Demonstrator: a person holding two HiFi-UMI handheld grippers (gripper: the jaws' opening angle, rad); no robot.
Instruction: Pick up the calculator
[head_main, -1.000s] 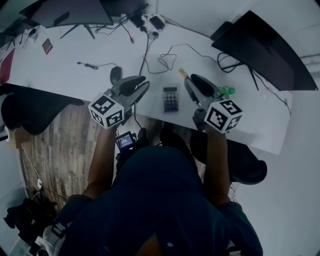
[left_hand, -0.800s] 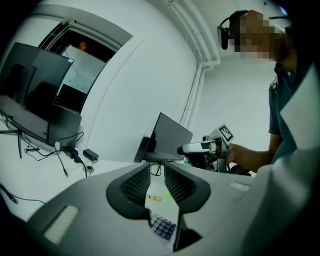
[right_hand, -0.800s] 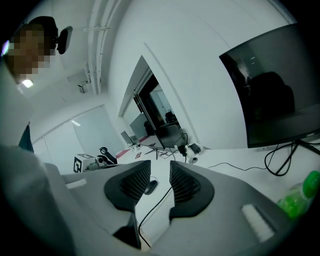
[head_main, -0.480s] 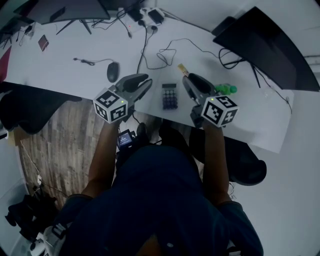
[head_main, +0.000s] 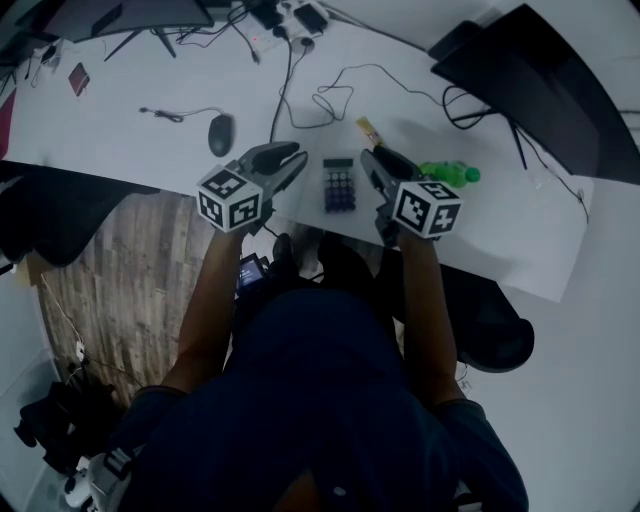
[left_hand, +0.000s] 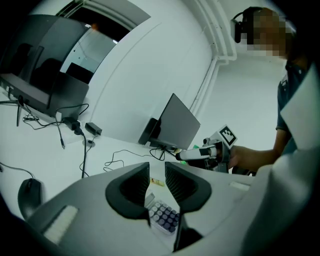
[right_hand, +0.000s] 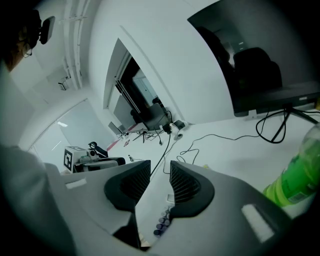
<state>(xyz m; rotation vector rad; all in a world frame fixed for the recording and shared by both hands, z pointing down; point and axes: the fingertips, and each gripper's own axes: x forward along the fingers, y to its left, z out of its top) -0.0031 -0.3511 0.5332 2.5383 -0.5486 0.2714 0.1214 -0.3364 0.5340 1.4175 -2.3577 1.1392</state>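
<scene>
Head view — calculator (head_main: 339, 185) flat on white desk (head_main: 130, 150) — green bottle (head_main: 450, 172) nearby.

Nothing legible anywhere — the calculator (head_main: 339, 185) keys and the green bottle (head_main: 450, 172) label are too small to read.

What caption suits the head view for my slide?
Left gripper, jaws opening and empty, and right gripper flank the calculator on the white desk, neither holding it.
</scene>
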